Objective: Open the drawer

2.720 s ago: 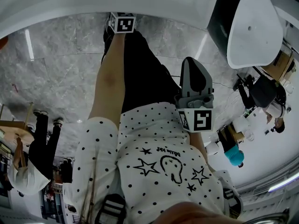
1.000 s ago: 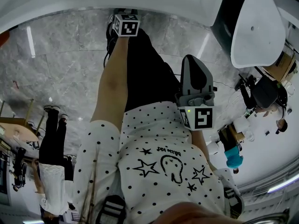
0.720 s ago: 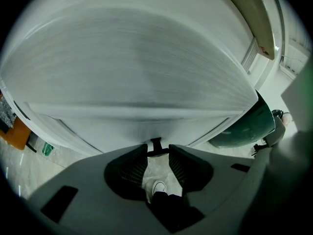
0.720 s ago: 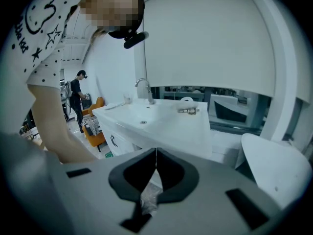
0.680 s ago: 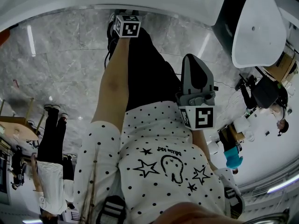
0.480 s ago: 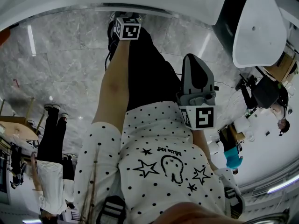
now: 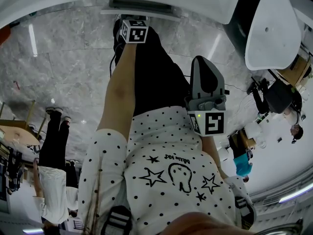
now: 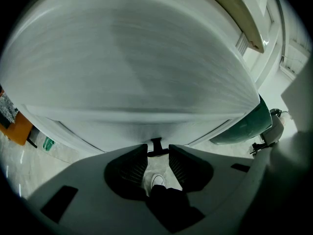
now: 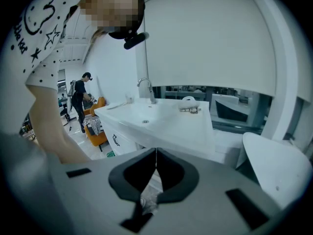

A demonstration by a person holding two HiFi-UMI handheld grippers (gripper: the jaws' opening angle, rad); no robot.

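Note:
The white drawer front (image 8: 137, 72) fills the left gripper view, with a small black T-shaped handle (image 8: 156, 146) at its lower edge. My left gripper (image 8: 157, 152) has that handle pinched between its fingertips. In the head view only its marker cube (image 7: 134, 31) shows, right under the drawer (image 7: 140, 6), whose grey top strip pokes out from the white cabinet. My right gripper (image 7: 203, 65) is held in front of the person's spotted shirt, away from the drawer. Its jaws are shut on nothing (image 9: 155, 153).
A white washbasin counter (image 9: 161, 119) with a faucet (image 9: 145, 87) lies ahead of the right gripper. A white chair (image 7: 271, 28) stands at the right. Grey marble floor (image 7: 58, 67) lies below, and people stand at the left (image 7: 51, 146).
The drawer has slid out a little from the cabinet, so its grey top strip now shows. The left gripper's cube has shifted slightly right. The right gripper has stayed put.

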